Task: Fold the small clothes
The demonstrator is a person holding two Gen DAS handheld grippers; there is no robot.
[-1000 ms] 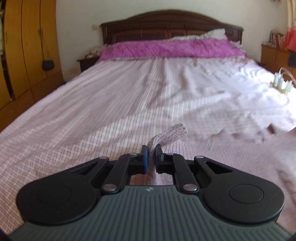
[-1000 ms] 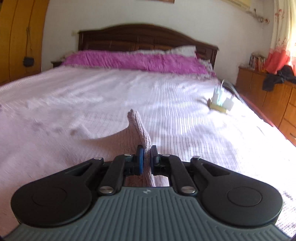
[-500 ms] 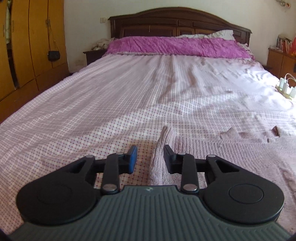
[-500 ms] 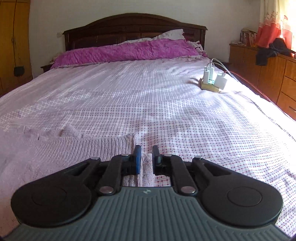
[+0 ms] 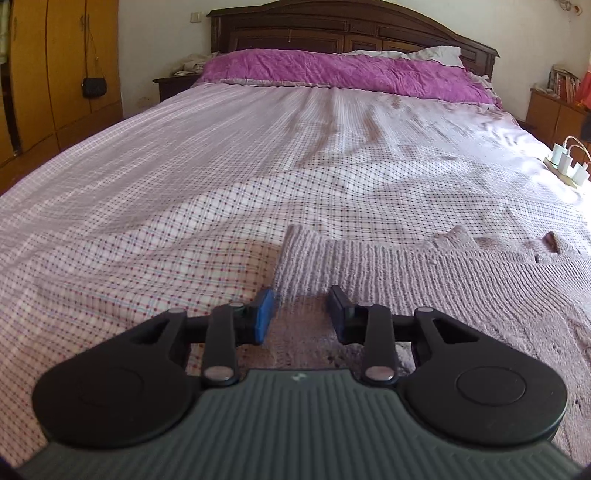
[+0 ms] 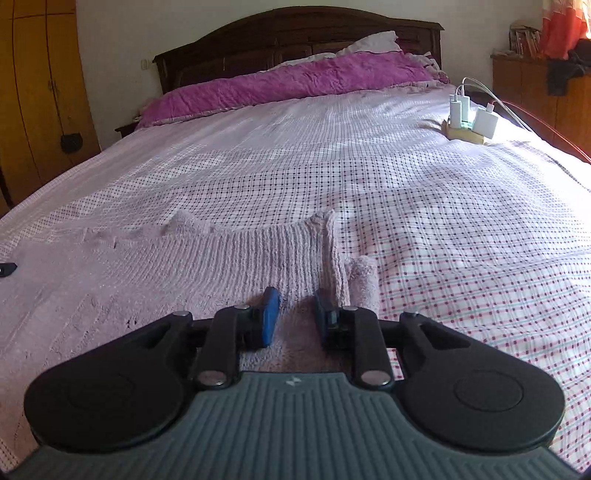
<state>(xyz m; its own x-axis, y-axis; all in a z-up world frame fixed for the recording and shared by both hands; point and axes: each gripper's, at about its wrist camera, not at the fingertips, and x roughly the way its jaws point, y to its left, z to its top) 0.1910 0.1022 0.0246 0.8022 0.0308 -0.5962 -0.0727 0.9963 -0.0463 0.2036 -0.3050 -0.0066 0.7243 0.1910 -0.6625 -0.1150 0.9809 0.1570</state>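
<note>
Filling most of both views, a bed spread with a pink checked sheet [image 5: 221, 177] runs back to a dark wooden headboard [image 5: 351, 29], with a long magenta pillow [image 5: 343, 74] laid across its top end. On the near part of the sheet lies a pale lilac knitted sweater [image 5: 424, 273], spread flat, its ribbed edge turned away from the cameras; in the right wrist view the same sweater [image 6: 184, 266] shows a small rolled lump of knit at its right-hand corner. Orange-brown wardrobe doors [image 5: 48, 74] stand along the left wall. The left gripper [image 5: 302, 310] sits low over the sweater's left corner, fingers spread apart and holding nothing. The right gripper [image 6: 295, 308] sits over the right corner, likewise parted and empty. White chargers on a power strip [image 6: 467, 122] rest on the sheet near the bed's right edge.
</note>
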